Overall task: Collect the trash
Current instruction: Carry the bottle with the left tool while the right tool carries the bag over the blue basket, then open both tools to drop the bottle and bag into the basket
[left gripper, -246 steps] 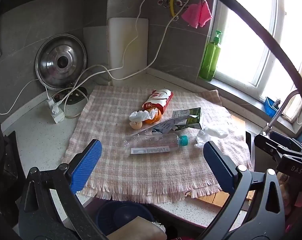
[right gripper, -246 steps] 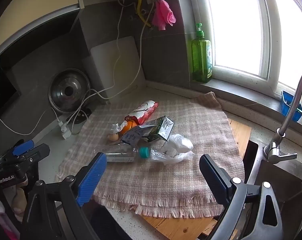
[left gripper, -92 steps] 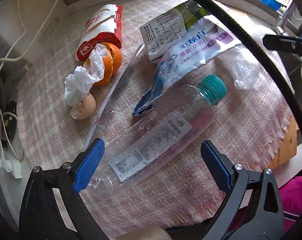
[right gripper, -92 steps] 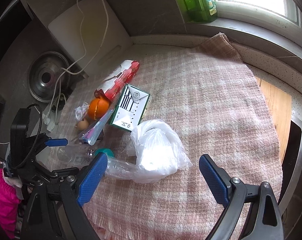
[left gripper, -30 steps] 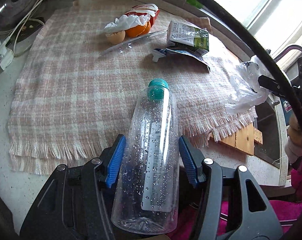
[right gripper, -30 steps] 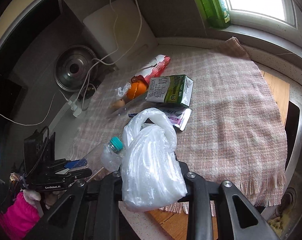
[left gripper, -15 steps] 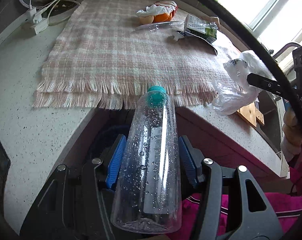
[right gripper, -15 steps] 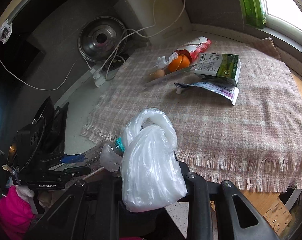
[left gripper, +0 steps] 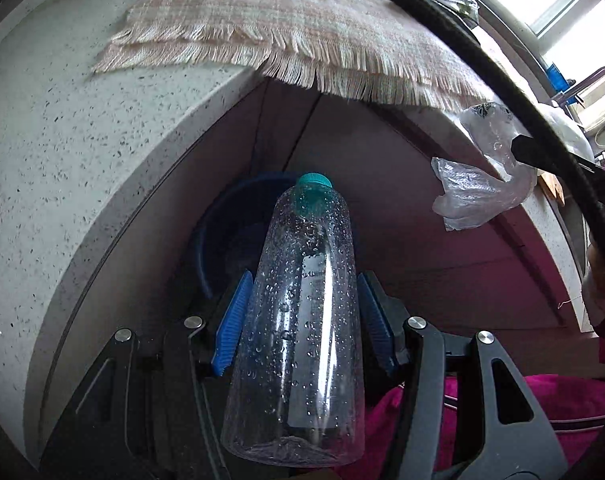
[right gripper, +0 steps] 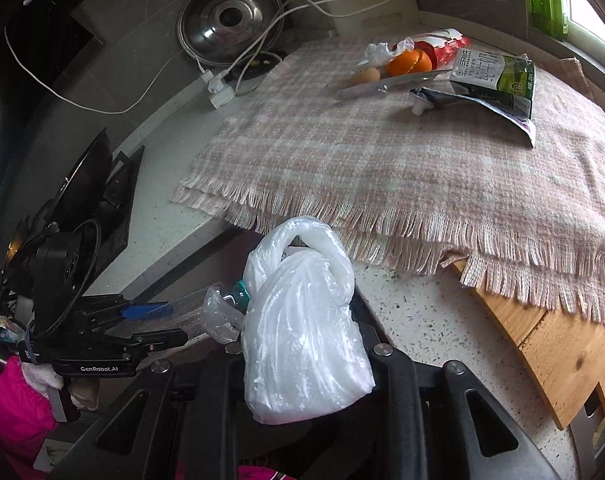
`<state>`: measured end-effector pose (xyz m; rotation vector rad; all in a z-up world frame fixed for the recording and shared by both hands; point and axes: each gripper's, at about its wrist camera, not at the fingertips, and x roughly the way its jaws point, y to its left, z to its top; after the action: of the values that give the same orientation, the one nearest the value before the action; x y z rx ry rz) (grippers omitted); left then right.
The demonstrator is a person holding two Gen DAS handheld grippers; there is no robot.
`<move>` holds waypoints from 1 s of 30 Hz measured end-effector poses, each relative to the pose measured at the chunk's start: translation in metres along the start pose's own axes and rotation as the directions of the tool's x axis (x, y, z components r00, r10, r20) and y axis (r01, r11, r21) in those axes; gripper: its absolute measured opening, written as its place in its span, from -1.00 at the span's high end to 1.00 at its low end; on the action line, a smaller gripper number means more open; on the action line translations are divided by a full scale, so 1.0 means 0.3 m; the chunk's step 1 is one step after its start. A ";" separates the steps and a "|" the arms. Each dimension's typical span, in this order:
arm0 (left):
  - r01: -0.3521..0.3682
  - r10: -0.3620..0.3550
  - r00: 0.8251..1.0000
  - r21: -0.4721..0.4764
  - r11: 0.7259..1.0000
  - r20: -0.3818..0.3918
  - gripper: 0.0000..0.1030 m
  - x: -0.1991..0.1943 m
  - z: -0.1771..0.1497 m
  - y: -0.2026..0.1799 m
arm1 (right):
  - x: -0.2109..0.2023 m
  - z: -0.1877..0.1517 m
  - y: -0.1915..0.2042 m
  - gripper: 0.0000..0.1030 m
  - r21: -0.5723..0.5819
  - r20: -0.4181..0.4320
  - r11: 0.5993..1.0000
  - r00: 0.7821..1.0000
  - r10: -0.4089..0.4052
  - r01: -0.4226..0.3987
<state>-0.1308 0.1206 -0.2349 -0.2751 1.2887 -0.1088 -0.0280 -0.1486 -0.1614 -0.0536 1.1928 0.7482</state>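
Note:
My left gripper (left gripper: 306,312) is shut on a clear plastic bottle (left gripper: 302,320) with a teal cap, held below the counter edge and pointing down at a dark blue bin (left gripper: 230,232). In the right wrist view my right gripper (right gripper: 302,320) is shut on a white plastic bag (right gripper: 306,332), just off the counter's front edge; the same plastic bag (left gripper: 482,184) hangs at the right of the left wrist view. The left gripper (right gripper: 150,312) with the bottle shows at the lower left. On the plaid cloth (right gripper: 382,152) lie a green carton (right gripper: 494,76), a pouch (right gripper: 474,108), an orange peel (right gripper: 410,62), an eggshell (right gripper: 366,76).
A speckled white counter (left gripper: 82,160) curves around the dark red cabinet front (left gripper: 382,168). A steel pot lid (right gripper: 230,20), a power strip with white cables (right gripper: 218,88) and a black stove (right gripper: 94,196) sit to the left. A wooden board (right gripper: 562,344) pokes out under the cloth.
Both grippers have drawn back off the cloth and sunk below the counter edge, each keeping its load. The blue bin has come into view under the bottle.

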 end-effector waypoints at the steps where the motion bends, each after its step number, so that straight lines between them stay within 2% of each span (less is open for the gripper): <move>1: -0.001 0.001 1.000 -0.005 1.000 -0.009 -0.08 0.018 -0.007 0.008 | 0.018 -0.011 0.005 0.49 -0.004 -0.010 1.000 1.000 -0.005 0.005; 13: 0.002 -0.009 0.993 -0.058 0.998 -0.120 -0.08 0.250 -0.042 0.069 | 0.272 -0.104 0.072 0.48 -0.071 -0.140 0.997 0.989 -0.051 0.041; 21: -0.017 0.006 0.984 -0.063 0.998 -0.179 -0.08 0.372 -0.035 0.085 | 0.437 -0.158 0.096 0.48 -0.147 -0.213 0.985 0.969 -0.124 0.094; 30: -0.039 0.022 0.972 -0.067 0.997 -0.233 -0.08 0.483 -0.083 0.115 | 0.583 -0.192 0.082 0.47 -0.168 -0.278 0.979 0.947 -0.159 0.114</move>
<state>-0.1167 0.1166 -0.3851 -0.3096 1.5311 -0.0703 -0.0601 -0.0668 -0.3251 -0.3801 1.3937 0.7224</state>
